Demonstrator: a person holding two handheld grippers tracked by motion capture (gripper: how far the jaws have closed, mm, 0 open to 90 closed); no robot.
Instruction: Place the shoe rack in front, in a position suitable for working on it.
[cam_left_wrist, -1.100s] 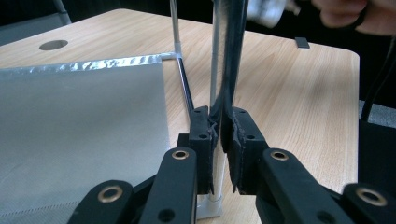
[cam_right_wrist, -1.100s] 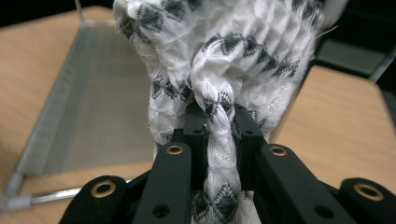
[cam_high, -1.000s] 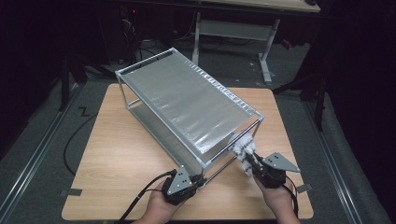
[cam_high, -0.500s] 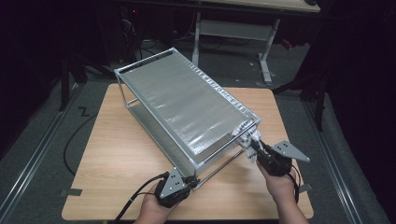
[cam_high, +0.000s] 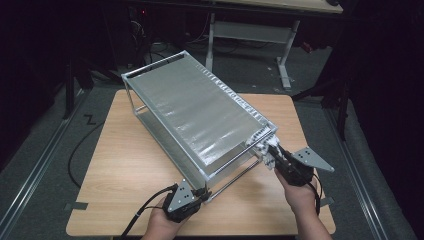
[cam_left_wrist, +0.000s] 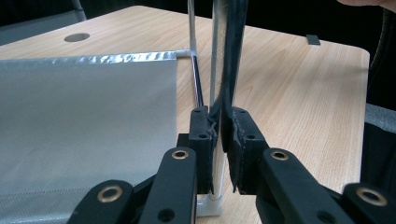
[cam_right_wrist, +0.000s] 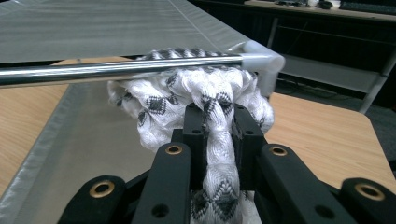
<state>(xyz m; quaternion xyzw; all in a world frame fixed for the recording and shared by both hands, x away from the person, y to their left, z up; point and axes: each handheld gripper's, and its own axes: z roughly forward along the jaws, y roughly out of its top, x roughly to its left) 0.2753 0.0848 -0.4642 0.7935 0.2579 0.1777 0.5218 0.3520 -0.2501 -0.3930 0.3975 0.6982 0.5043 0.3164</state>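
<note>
No legible text, label, brand, number or sign is found in any view. The silver fabric of the rack (cam_high: 200, 117) on the worktop (cam_high: 125, 170) is plain. The grey plates on the left gripper (cam_high: 202, 191) and on the right gripper (cam_high: 267, 150) carry no marking. The black jaws in both gripper views show brass rivets and screw holes, without lettering. The white rope (cam_right_wrist: 205, 107) bears a dark woven diamond pattern, which is not writing. A small red light (cam_high: 145, 11) glows on equipment beyond the worktop's far edge; nothing beside it can be read.
</note>
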